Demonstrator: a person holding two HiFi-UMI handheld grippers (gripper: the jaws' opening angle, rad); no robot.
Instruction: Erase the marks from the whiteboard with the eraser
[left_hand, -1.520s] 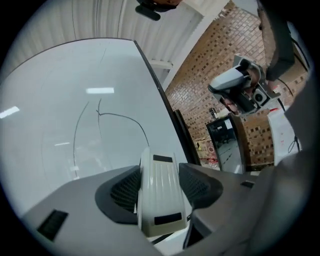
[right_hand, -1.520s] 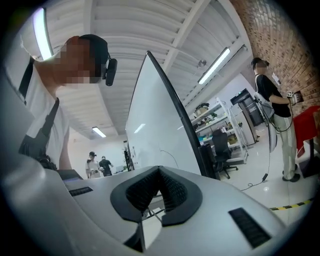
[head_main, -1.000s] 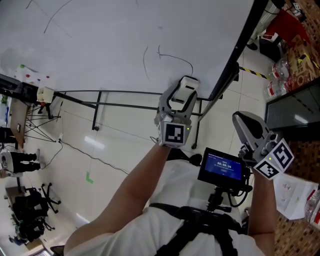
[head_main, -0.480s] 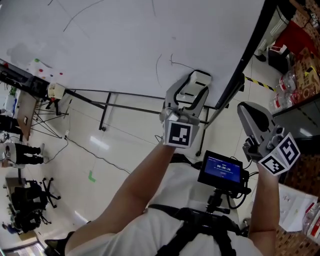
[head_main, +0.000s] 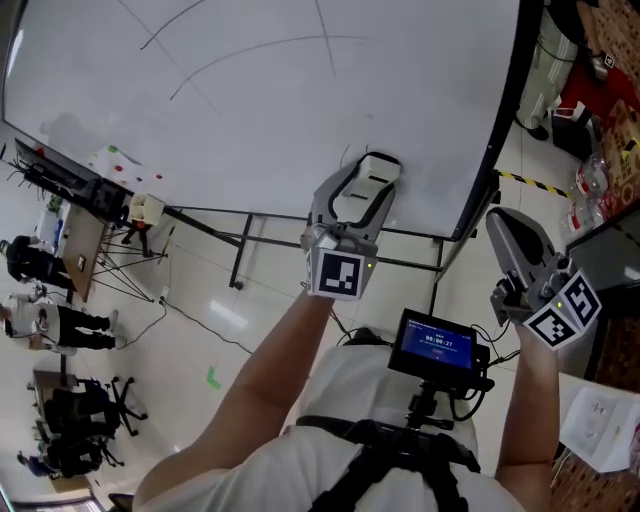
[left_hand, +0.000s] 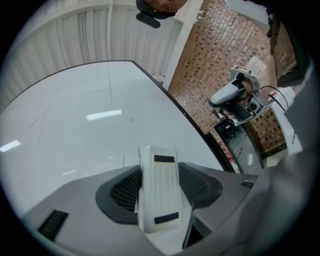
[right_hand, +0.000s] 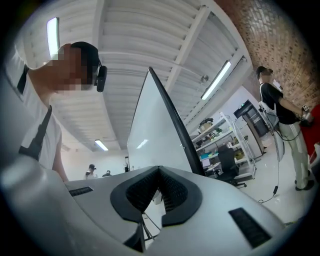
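The whiteboard (head_main: 250, 110) fills the top of the head view and carries long thin arcs (head_main: 260, 45). My left gripper (head_main: 368, 170) is shut on the white eraser (head_main: 366, 185) at the board's lower right part, where a short stroke (head_main: 345, 155) shows beside it. In the left gripper view the eraser (left_hand: 159, 195) sits gripped between the dark pads of the left gripper (left_hand: 159, 167), its front end at the whiteboard (left_hand: 90, 125). My right gripper (head_main: 512, 225) hangs off the board's right edge, shut and empty. In its own view the right gripper (right_hand: 160, 172) looks along the whiteboard's edge (right_hand: 165, 115).
The board's black stand legs (head_main: 240, 250) cross the tiled floor below it. A small screen (head_main: 432, 345) sits on my chest rig. People (head_main: 60, 325) and office chairs (head_main: 80, 420) are at the left. Papers (head_main: 600, 420) lie at the lower right. Another person (right_hand: 285, 115) stands at the right.
My left gripper has risen with the eraser onto the board's lower right, over the small curved mark seen earlier. My right gripper has also risen, still shut.
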